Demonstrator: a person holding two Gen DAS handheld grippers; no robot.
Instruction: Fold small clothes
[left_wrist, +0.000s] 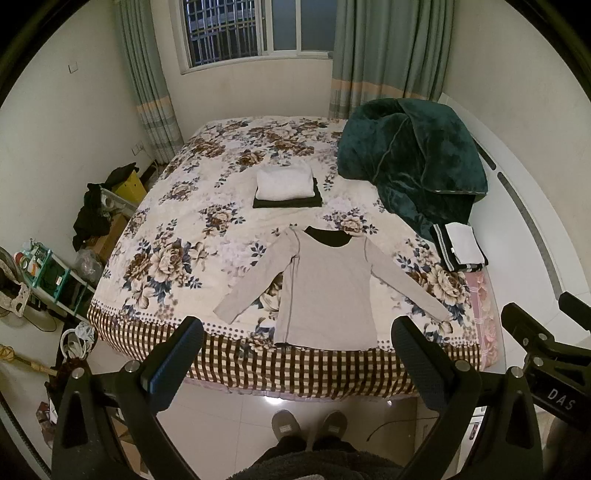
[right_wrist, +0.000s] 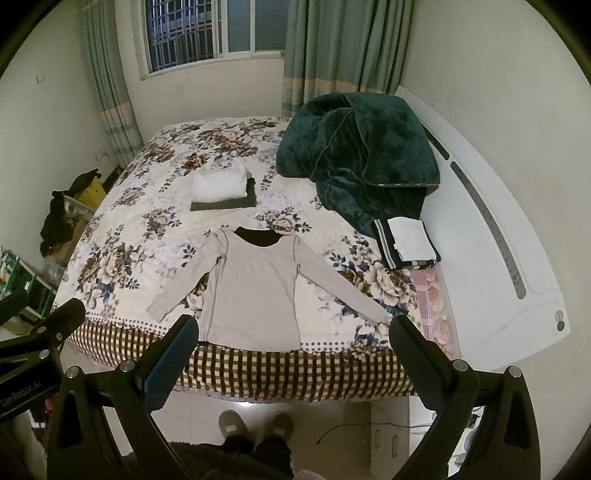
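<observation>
A grey long-sleeved shirt (left_wrist: 325, 291) lies flat and face up near the front edge of the flowered bed (left_wrist: 173, 221), sleeves spread out to both sides. It also shows in the right wrist view (right_wrist: 255, 291). My left gripper (left_wrist: 295, 354) is open and empty, held above the floor in front of the bed, short of the shirt's hem. My right gripper (right_wrist: 293, 354) is open and empty at the same height, to the right of the left one. Neither touches the shirt.
A folded white garment on a dark one (left_wrist: 286, 184) lies mid-bed. A green blanket (left_wrist: 410, 158) is heaped at the back right, with folded black and white clothes (left_wrist: 460, 247) beside it. Clutter and shelves (left_wrist: 48, 273) stand left of the bed. Slippered feet (left_wrist: 308, 424) stand below.
</observation>
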